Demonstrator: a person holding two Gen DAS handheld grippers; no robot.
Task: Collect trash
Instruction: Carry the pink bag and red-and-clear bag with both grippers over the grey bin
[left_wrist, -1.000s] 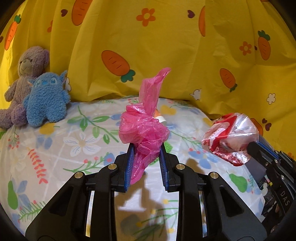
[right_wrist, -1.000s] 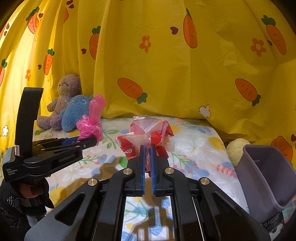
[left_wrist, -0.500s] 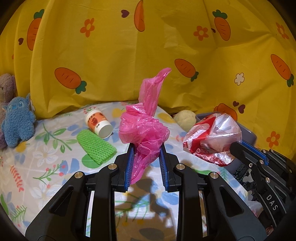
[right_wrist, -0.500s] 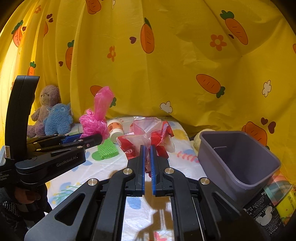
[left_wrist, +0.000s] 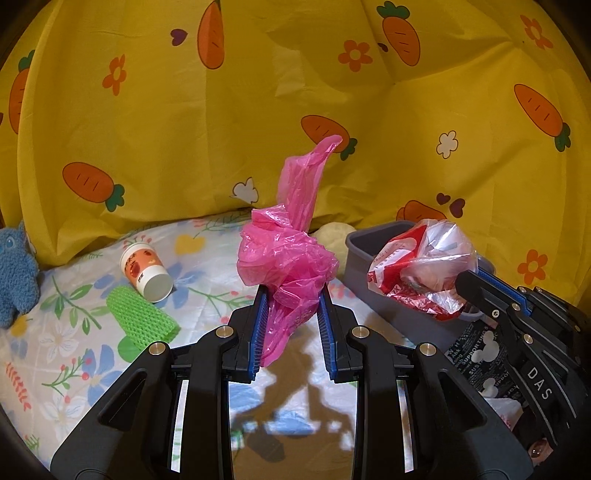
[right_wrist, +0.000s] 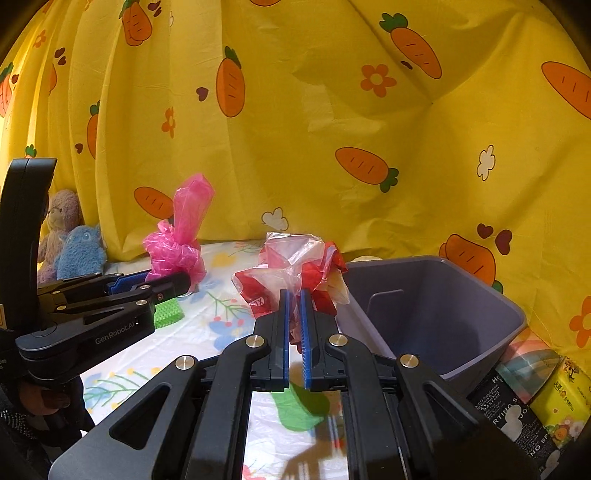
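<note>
Left hand-held gripper pinches pink bag; right hand-held gripper pinches red-and-clear wrapper beside empty bin. Neither binned yet; cup remains on bed.

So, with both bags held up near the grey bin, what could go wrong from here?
1. The pink plastic bag is light and bulky; when the left gripper lets go, it may cling to the fingers or drift past the grey bin.
2. The red and clear plastic bag in the right gripper hangs at the bin's near wall, so it may catch the rim and fall outside.
</note>
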